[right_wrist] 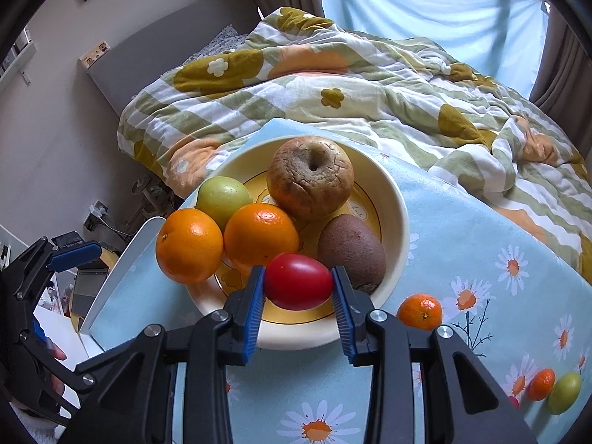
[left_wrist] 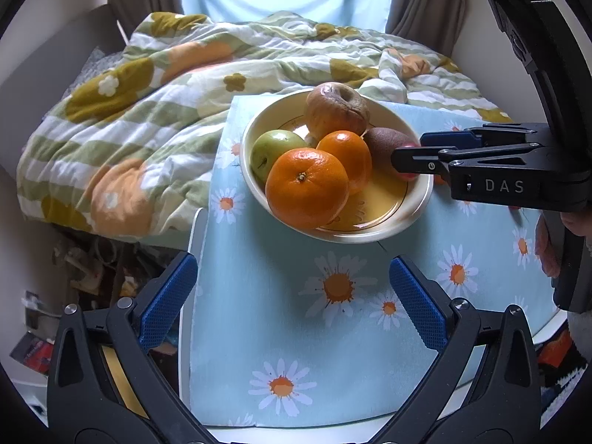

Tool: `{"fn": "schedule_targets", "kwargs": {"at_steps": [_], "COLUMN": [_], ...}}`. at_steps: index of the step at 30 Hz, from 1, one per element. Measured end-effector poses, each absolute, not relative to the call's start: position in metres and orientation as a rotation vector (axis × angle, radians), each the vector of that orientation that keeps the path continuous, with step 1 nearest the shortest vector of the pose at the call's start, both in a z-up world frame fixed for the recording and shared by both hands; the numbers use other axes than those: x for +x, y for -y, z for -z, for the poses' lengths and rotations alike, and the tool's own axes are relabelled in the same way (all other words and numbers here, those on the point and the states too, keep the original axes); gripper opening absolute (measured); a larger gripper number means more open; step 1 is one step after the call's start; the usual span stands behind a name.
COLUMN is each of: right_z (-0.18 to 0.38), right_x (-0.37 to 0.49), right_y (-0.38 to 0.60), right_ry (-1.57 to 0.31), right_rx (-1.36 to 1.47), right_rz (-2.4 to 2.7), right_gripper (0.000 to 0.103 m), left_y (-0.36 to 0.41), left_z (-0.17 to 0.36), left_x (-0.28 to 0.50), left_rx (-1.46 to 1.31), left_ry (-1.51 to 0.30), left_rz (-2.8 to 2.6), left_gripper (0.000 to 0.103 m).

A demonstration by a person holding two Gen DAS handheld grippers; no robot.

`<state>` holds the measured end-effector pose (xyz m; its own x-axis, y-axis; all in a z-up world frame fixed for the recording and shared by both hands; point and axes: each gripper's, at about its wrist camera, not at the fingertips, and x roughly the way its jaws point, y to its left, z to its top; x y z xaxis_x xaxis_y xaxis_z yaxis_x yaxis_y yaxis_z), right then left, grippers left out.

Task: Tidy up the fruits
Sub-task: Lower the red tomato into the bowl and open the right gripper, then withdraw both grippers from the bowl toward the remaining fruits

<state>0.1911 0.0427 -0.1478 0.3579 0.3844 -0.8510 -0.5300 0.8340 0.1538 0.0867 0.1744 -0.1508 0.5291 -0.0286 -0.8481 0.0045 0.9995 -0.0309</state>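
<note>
Right tongs (right_wrist: 298,285) are clamped on a red fruit (right_wrist: 298,285); left tongs (left_wrist: 292,296) hang spread wide, holding nothing.

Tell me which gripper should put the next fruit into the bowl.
Right. The right gripper already holds the red tomato between its fingers, over the bowl. The left gripper hangs open and empty above the cloth, short of the bowl.

bowl (right_wrist: 401,218) on tablecloth (right_wrist: 462,244) | quilt (right_wrist: 333,88) behind | mandarin (right_wrist: 420,311) right, seemingly apart
</note>
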Motion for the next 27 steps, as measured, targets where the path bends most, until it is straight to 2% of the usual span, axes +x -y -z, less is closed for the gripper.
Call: {"fn": "schedule_targets", "kwargs": {"at_steps": [1, 3, 9, 11, 27], "right_z": [0.147, 0.146, 0.145, 0.143, 0.086], "right_x": [0.190, 0.190, 0.186, 0.185, 0.155], "right_y": [-0.043, -0.040, -0.032, -0.029, 0.009], "right_ry": [-1.044, -1.040, -1.015, -1.010, -0.964], "right_rx": [-0.155, -0.137, -0.113, -0.110, -0.046], "right_rz": [-0.593, -0.605, -0.569, -0.560, -0.451], "right_gripper": [0.067, 0.091, 0.093, 0.102, 0.103], "left_y": [-0.174, -0.174, -0.173, -0.173, -0.165], "left_z": [0.151, 0.151, 0.151, 0.148, 0.090], "left_x": [0.086, 0.086, 0.083, 0.083, 0.077], "left_rx": [-0.027, -0.026, -0.023, -0.018, 0.024], "left_ry": [-1.016, -1.018, -1.020, -1.019, -0.936], "left_rz": [0.020, 0.020, 0.027, 0.027, 0.087], "left_gripper": [0.103, 0.103, 0.103, 0.103, 0.103]}}
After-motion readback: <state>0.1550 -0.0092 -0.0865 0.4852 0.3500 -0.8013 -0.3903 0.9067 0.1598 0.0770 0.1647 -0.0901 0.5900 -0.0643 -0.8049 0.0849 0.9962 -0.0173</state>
